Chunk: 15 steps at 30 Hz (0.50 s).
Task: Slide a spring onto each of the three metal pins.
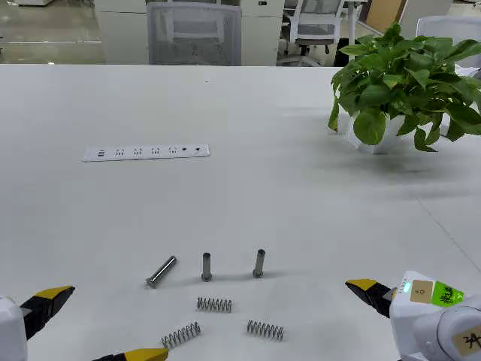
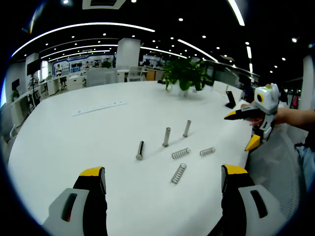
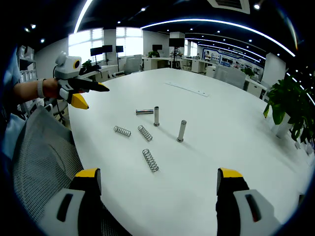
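Observation:
Three metal pins stand in a row on the white table: one lies on its side, two are upright. All three are bare. Three loose springs lie just in front of them. My left gripper is open and holds nothing, near the front-left edge. My right gripper is open too, off to the right of the springs, with one yellow fingertip showing in the head view.
A white power strip lies flat at mid-table on the left. A potted green plant stands at the far right. Office chairs are beyond the far edge.

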Motion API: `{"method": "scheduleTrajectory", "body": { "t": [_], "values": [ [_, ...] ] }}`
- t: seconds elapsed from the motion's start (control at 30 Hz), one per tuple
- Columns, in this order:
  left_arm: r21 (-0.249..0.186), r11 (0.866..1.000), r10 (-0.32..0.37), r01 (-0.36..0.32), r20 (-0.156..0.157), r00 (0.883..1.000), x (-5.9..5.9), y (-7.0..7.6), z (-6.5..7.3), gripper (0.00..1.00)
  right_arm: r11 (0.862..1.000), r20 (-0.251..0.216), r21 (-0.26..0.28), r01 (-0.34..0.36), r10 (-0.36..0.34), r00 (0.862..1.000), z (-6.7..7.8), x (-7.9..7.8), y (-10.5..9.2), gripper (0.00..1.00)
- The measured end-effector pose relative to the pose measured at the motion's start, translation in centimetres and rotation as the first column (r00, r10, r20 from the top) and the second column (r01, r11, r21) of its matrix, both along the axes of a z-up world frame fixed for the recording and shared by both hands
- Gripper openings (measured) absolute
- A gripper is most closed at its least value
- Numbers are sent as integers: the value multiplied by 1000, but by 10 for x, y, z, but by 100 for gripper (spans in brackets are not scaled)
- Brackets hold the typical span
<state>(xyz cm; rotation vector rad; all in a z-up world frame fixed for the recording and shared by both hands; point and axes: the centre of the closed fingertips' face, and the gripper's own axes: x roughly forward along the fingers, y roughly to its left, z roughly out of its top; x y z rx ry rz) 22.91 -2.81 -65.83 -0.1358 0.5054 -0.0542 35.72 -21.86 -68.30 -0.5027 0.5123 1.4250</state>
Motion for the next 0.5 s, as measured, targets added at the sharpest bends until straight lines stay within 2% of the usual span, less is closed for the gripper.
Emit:
{"method": "scheduleTrajectory", "body": {
  "t": [0.13,0.2,0.5],
  "values": [
    [9,1000,5,-5,-12,1000,-4,1,-2,99,1000,4,-3,-1,1,1000,0,3,-2,99],
    [11,1000,30,-30,-13,999,-5,3,-2,100,1000,6,-3,-2,2,1000,1,3,-2,99],
    [-3,999,50,-50,-27,998,-10,3,-7,100,1000,5,2,0,0,1000,-2,4,0,99]
  ]
}}
